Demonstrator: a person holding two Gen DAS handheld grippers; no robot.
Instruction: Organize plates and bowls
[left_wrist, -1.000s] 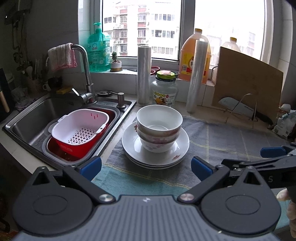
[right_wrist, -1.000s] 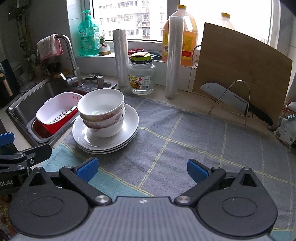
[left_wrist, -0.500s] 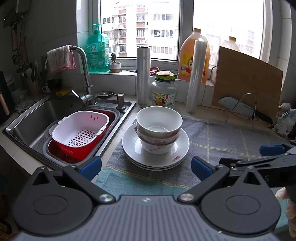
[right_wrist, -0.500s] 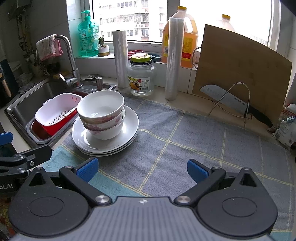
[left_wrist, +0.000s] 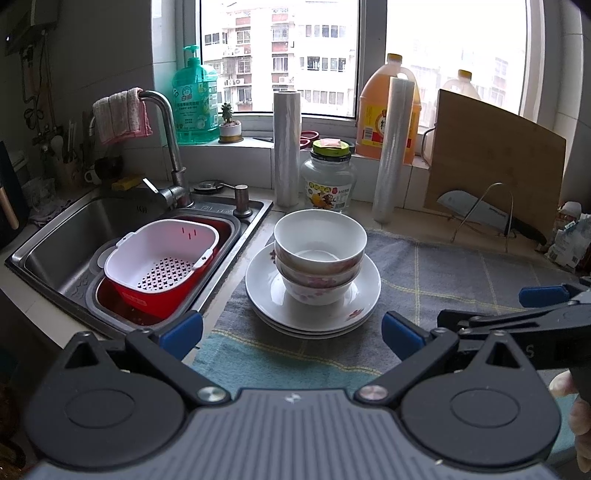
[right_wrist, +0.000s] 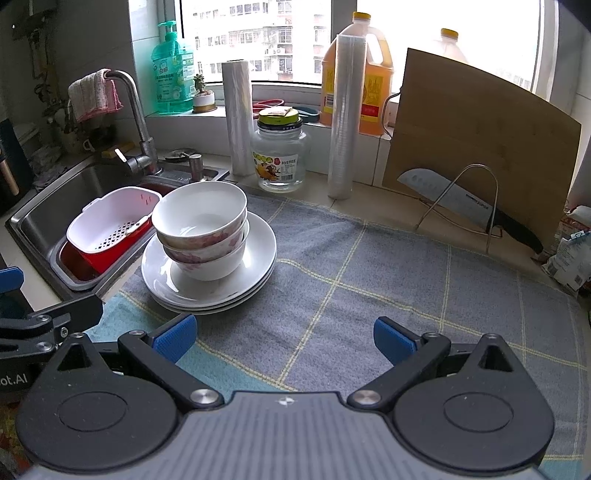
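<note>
Three nested white bowls (left_wrist: 320, 254) (right_wrist: 201, 225) with pink flower prints stand on a stack of white plates (left_wrist: 354, 306) (right_wrist: 258, 258) at the left edge of a grey checked cloth (right_wrist: 388, 280). My left gripper (left_wrist: 291, 332) hangs open just in front of the stack, nothing between its blue pads. My right gripper (right_wrist: 282, 338) is open over the cloth, to the right of the dishes and nearer than them. In the left wrist view the right gripper's fingers (left_wrist: 543, 295) reach in from the right.
A steel sink (left_wrist: 66, 236) with a white colander in a red basin (left_wrist: 159, 258) lies left of the dishes. Behind stand a glass jar (right_wrist: 280, 155), two film rolls (right_wrist: 341, 118), oil jugs, a cutting board (right_wrist: 476, 147) and a knife (right_wrist: 469, 206) on a wire rack.
Both grippers have pulled back and risen slightly, so the dish stack sits a bit farther off and lower in view. Nothing was grasped or moved.
</note>
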